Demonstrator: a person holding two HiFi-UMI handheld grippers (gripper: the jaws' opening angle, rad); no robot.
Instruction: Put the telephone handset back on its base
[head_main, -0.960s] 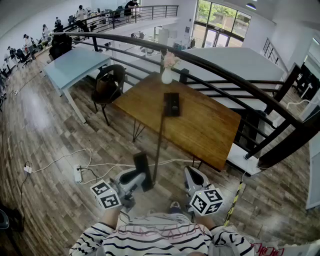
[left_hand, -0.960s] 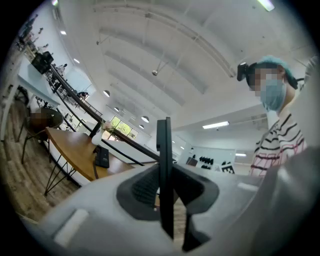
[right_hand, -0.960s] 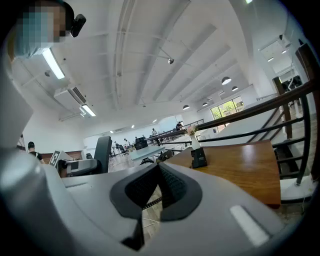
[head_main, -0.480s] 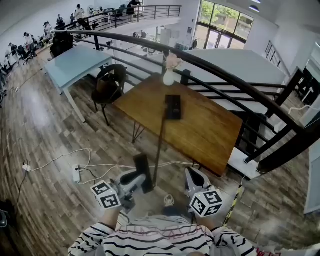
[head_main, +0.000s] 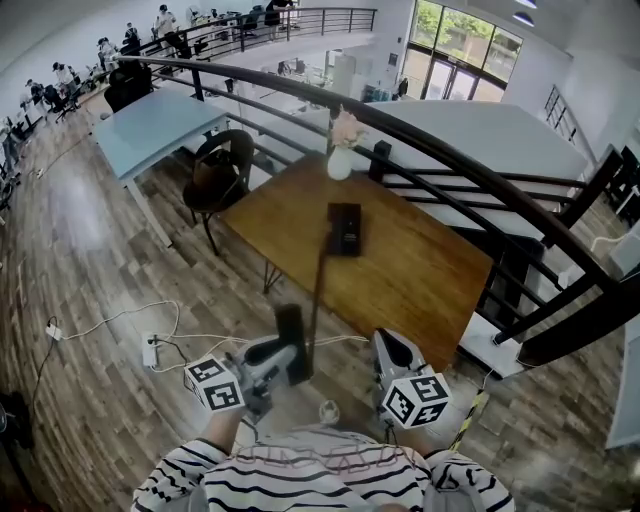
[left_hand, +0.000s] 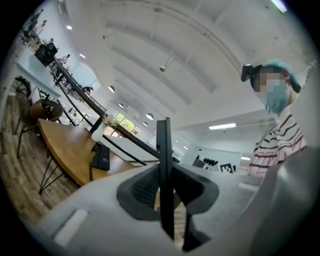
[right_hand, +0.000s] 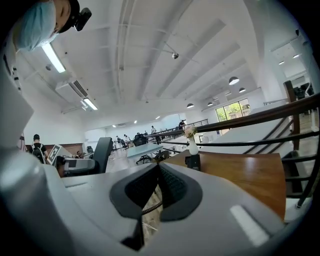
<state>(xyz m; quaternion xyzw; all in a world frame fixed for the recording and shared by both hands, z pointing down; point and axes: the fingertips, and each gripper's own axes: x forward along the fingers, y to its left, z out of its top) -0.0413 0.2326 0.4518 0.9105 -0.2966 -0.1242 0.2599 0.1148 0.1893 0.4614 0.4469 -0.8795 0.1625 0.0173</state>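
The black telephone base (head_main: 345, 228) lies on a brown wooden table (head_main: 425, 275), ahead of me. Its dark cord (head_main: 318, 290) runs down off the table's near edge to the black handset (head_main: 291, 338). My left gripper (head_main: 288, 358) is shut on the handset, low in front of my body and well short of the table. In the left gripper view the handset (left_hand: 163, 145) stands edge-on between the pads, and the base (left_hand: 101, 156) lies far off. My right gripper (head_main: 386, 346) hangs beside it, shut and empty (right_hand: 159, 172).
A white vase with flowers (head_main: 340, 160) stands just behind the base. A dark curved railing (head_main: 450, 150) runs behind the table. A black chair (head_main: 222, 170) and a pale blue table (head_main: 150, 125) stand to the left. A power strip with cables (head_main: 152, 350) lies on the wooden floor.
The view has drifted a little toward the table. Both grippers keep their places before my body, and the handset stays in the left one.
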